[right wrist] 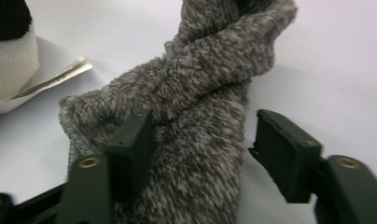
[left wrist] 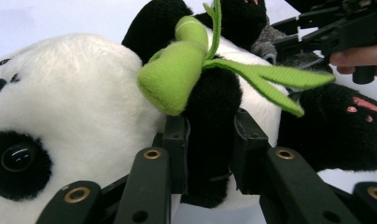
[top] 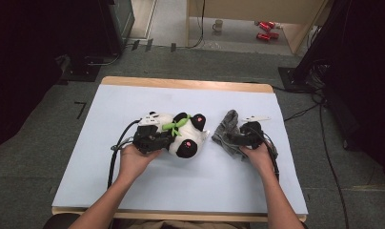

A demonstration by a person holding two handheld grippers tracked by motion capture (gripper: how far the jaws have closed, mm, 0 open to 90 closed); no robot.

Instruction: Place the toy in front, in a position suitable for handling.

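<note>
Left gripper (left wrist: 210, 154) pinches black arm of plush panda toy (left wrist: 74, 116). Right gripper (right wrist: 200, 154) gapes astride grey fleece sock (right wrist: 200, 116), one pad touching; closing off-centre risks snagging loose fold only.

High view overhead, facing forward-down — claw views close in; shared: plush panda (top: 181, 136), grey cloth (right wrist: 200, 116).

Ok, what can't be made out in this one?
- Left gripper, left gripper view: whether the pads press the panda's black limb; fur hides the contact.
- Grey sock, right gripper view: its lower end, cut off by the bottom edge.
- Right gripper, high view: jaw tips too small against the sock.
- Panda's tag, right gripper view: print blurred.
</note>
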